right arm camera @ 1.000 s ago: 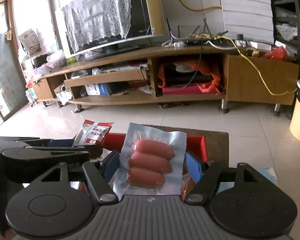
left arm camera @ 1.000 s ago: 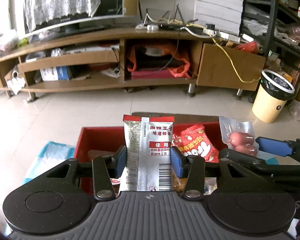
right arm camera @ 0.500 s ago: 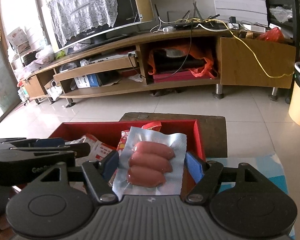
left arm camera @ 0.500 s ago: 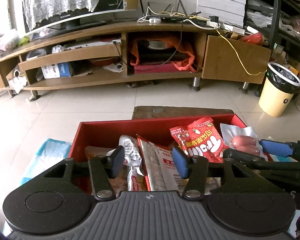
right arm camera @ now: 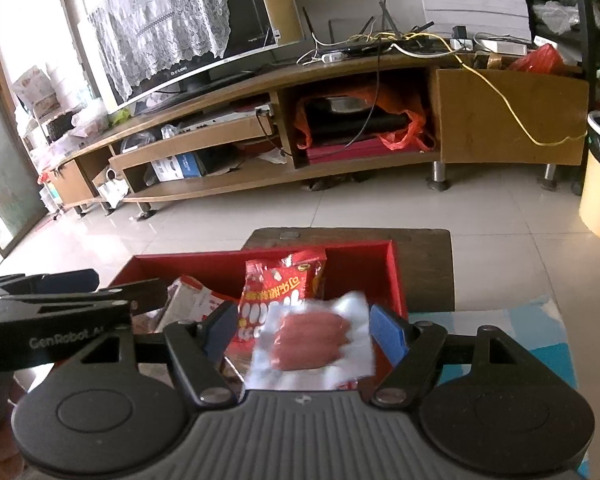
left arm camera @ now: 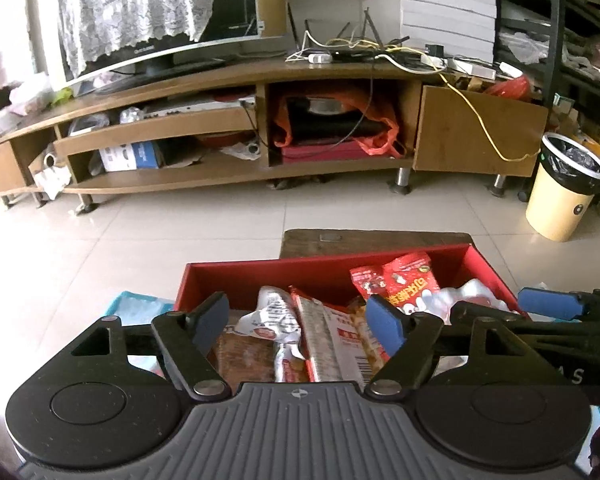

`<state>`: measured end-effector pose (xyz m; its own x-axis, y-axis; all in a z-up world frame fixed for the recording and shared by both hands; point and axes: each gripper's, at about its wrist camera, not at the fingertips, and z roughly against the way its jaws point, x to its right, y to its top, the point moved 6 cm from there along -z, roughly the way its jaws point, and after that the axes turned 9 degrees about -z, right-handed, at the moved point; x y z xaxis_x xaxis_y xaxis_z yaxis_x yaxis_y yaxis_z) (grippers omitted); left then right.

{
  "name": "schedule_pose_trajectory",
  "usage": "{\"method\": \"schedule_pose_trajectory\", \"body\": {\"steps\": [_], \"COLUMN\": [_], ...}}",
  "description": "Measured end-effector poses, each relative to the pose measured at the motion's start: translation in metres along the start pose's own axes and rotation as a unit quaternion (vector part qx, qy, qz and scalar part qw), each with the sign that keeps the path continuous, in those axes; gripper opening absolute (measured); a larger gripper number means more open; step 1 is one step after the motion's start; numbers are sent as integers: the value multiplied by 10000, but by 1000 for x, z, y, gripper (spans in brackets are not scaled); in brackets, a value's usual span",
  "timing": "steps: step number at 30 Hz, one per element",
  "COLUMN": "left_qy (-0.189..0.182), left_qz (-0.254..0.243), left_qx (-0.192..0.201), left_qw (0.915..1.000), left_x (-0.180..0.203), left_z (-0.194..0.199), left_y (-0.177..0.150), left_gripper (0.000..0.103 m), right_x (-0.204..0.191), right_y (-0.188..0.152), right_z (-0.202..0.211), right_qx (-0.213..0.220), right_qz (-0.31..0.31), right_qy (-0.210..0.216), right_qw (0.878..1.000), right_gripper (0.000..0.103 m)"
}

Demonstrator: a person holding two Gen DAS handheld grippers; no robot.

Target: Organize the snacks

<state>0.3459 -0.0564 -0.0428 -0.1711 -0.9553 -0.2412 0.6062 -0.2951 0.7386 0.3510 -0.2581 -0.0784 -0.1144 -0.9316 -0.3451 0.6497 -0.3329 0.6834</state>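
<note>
Two hand-held grippers hang side by side over a red box (left arm camera: 324,276) of snacks that sits on a low dark wooden table (left arm camera: 376,237) in a tiled living room. The left gripper (left arm camera: 298,320) has its jaws opening, the blue pads standing clear on either side of the packets below; a white and red packet with a barcode (left arm camera: 334,344) lies tilted in the box between them, touching neither pad, next to a crumpled silver wrapper (left arm camera: 274,320) and a brownish packet (left arm camera: 244,356). The right gripper (right arm camera: 300,330) is spread about half wide, and a clear pack of three sausages (right arm camera: 312,344) lies between its pads; the pack is blurred in this view, so it is hard to say whether it touches either pad, though gaps show on both sides. Behind the sausages a red bag with white lettering (right arm camera: 284,280) leans against the far right corner of the box. Beyond the table run pale floor tiles, a long wooden TV stand (left arm camera: 236,128) carrying a television draped in lace (left arm camera: 140,4), and a cream waste bin (left arm camera: 564,188) with a black liner at the right.
</note>
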Motion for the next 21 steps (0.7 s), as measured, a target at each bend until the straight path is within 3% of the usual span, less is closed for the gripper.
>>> {"method": "schedule_pose_trajectory", "body": {"steps": [6, 21], "left_qy": [-15, 61], "left_qz": [58, 174], "left_qx": [-30, 68], "left_qw": [10000, 9998], "left_x": [-5, 0], "left_z": [2, 57], "left_y": [-5, -20], "left_gripper": [83, 98], "right_x": [-4, -2], "right_y": [1, -29], "right_z": [4, 73], "right_qx": [87, 203], "right_qz": [-21, -245], "right_qy": [40, 86], "right_qw": [10000, 9995], "right_gripper": [70, 70]}}
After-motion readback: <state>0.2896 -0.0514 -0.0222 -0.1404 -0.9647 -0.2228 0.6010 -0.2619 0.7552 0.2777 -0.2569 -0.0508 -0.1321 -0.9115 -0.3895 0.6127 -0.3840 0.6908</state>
